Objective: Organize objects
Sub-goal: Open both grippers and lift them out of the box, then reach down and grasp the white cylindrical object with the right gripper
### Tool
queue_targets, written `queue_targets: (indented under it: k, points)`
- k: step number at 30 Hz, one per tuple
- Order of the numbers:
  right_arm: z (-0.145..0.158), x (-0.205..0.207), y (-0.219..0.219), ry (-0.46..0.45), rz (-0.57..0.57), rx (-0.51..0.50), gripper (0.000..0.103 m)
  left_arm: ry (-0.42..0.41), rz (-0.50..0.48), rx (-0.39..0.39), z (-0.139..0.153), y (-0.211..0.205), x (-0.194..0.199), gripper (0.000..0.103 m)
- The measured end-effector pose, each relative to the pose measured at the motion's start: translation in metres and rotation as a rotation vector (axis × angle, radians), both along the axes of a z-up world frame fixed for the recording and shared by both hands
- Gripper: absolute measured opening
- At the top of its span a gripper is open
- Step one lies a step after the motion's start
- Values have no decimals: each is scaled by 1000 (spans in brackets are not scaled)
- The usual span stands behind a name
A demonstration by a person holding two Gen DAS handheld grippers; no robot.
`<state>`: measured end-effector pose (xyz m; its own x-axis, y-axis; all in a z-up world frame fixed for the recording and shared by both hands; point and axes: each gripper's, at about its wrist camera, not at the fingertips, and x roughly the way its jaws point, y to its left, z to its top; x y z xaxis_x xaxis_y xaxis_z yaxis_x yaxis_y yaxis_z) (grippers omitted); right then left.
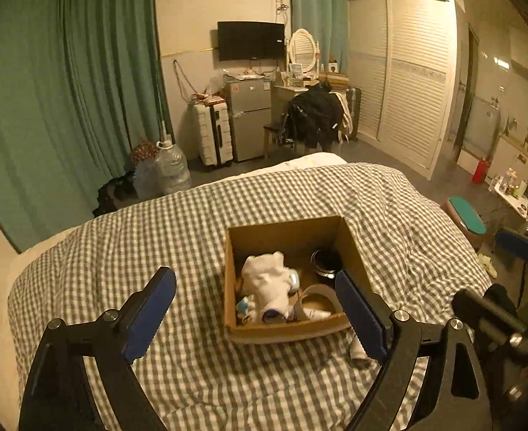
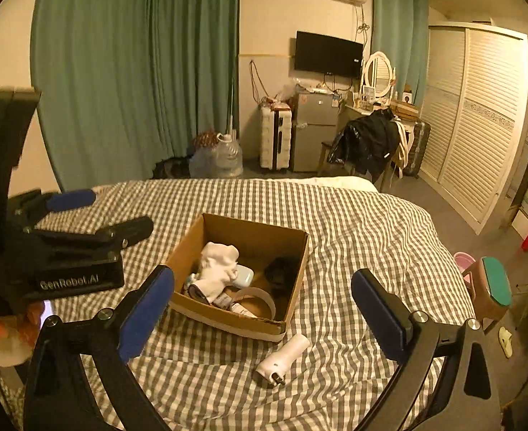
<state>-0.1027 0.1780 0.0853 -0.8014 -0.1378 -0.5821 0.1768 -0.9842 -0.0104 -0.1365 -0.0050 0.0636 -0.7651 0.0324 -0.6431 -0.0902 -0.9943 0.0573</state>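
An open cardboard box (image 1: 285,330) (image 2: 228,318) sits on the checked bed cover. It holds a white cloth (image 1: 265,282) (image 2: 219,265), a tape roll (image 1: 316,300) (image 2: 258,300), a dark round object (image 1: 326,260) (image 2: 281,269), a pale blue case (image 2: 244,274) and small tubes. A white handheld device (image 2: 281,357) lies on the cover just in front of the box; only its tip shows in the left wrist view (image 1: 357,350). My left gripper (image 1: 256,316) is open and empty, hovering before the box. My right gripper (image 2: 264,314) is open and empty above the device.
The bed (image 1: 192,377) (image 2: 371,222) fills the foreground. A stool with a green seat (image 1: 467,215) (image 2: 495,282) stands at its right. Beyond are water jugs (image 1: 172,167), a white suitcase (image 1: 213,133), a small fridge (image 1: 247,118), a chair with dark clothes (image 1: 314,116) and a wardrobe (image 1: 407,72).
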Motion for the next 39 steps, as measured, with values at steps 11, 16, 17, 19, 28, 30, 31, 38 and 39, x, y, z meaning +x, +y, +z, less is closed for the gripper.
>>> queue_targets:
  k: [11, 16, 17, 19, 28, 30, 31, 38, 39]
  points:
    - [-29, 32, 8, -44, -38, -25, 99, -13, 58, 11, -44, -19, 48, 93]
    - [-69, 32, 14, -108, -76, -22, 99, -41, 59, 17, -79, -15, 50, 93]
    - [-79, 29, 15, -127, -87, -20, 99, -50, 58, 22, -87, -15, 49, 93]
    - [-97, 24, 16, -147, -112, -19, 99, -73, 61, 35, -103, -16, 45, 93]
    - [-171, -15, 11, -284, -162, -6, 99, -208, 115, 80, -177, -25, 16, 93]
    - [-190, -25, 11, -323, -169, -4, 99, -238, 125, 80, -190, -26, 10, 93]
    - [-198, -30, 11, -341, -171, -3, 98, -251, 125, 76, -197, -26, 6, 93]
    - [-242, -65, 7, -455, -156, 15, 81, -338, 151, 75, -231, -27, -17, 93]
    - [-248, -68, 7, -465, -154, 12, 79, -354, 157, 81, -236, -27, -20, 93]
